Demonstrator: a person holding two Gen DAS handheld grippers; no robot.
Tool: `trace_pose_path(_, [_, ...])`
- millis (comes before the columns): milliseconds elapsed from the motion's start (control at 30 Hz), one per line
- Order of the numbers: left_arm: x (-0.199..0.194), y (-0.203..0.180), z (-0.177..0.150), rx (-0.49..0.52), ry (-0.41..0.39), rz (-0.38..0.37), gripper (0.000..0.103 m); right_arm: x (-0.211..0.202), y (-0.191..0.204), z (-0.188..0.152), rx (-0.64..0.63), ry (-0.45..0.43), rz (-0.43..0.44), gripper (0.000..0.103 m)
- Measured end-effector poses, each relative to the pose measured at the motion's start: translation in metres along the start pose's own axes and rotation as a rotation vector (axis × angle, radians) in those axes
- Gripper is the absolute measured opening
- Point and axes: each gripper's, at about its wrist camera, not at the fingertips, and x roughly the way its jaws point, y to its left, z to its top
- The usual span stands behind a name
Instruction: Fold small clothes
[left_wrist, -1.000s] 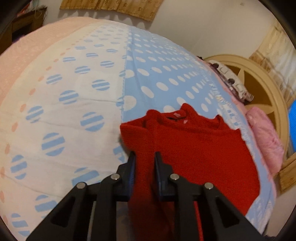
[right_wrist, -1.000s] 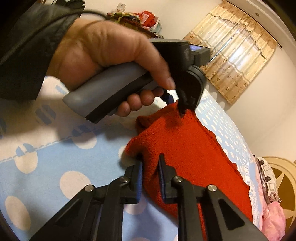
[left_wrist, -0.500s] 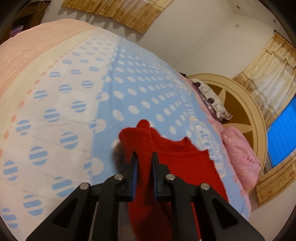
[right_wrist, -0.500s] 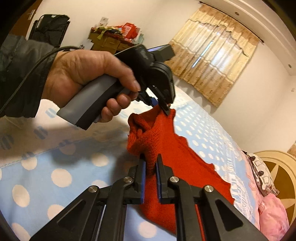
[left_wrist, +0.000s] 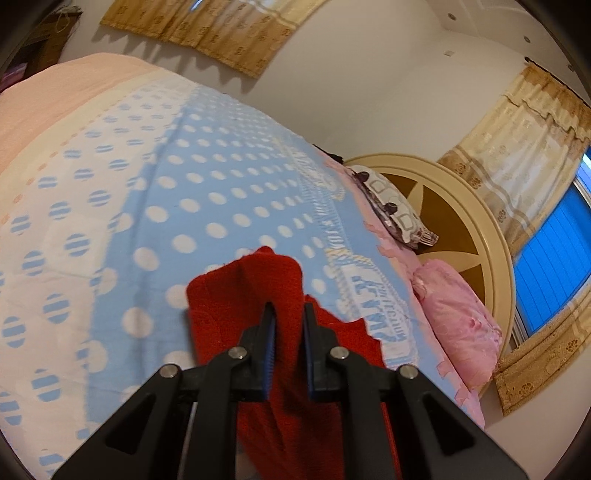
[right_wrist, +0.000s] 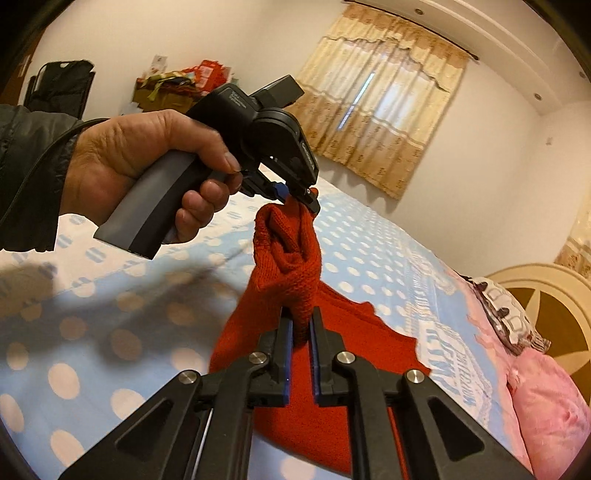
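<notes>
Over the blue polka-dotted bedspread (right_wrist: 369, 258), a fold is judged under way as the red knitted sweater (right_wrist: 295, 258), partly resting there, is lifted by 2 grippers, left gripper (left_wrist: 289, 314) and right gripper (right_wrist: 303, 325), each narrowly clamped on bunched edge fabric, to be carried across next.

A bed (left_wrist: 229, 192) under a blue polka-dot cover fills the frame; cream round headboard (left_wrist: 476, 221) at right, tan curtains (right_wrist: 380, 96) on white walls.
</notes>
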Motion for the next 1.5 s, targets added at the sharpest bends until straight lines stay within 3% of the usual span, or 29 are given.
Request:
trace_pose_path(433, [0.055,-0.071,0.0,0.081,0.057,-0.069,0.013,-0.01,-0.049,-0.022,0.127,0.043,-0.049,0.007])
trace_pose_path(1033, [0.115,-0.125,-0.03,0.159,0.166,-0.09,0.013,-0.013,-0.083,-0.063,0.279,0.134,-0.053,0.007])
trace_pose_path(1500, [0.159,-0.151,-0.063,0.273,0.238,0.011,0.013,0.001,-0.12,-0.099,0.513,0.285,0.075,0.007])
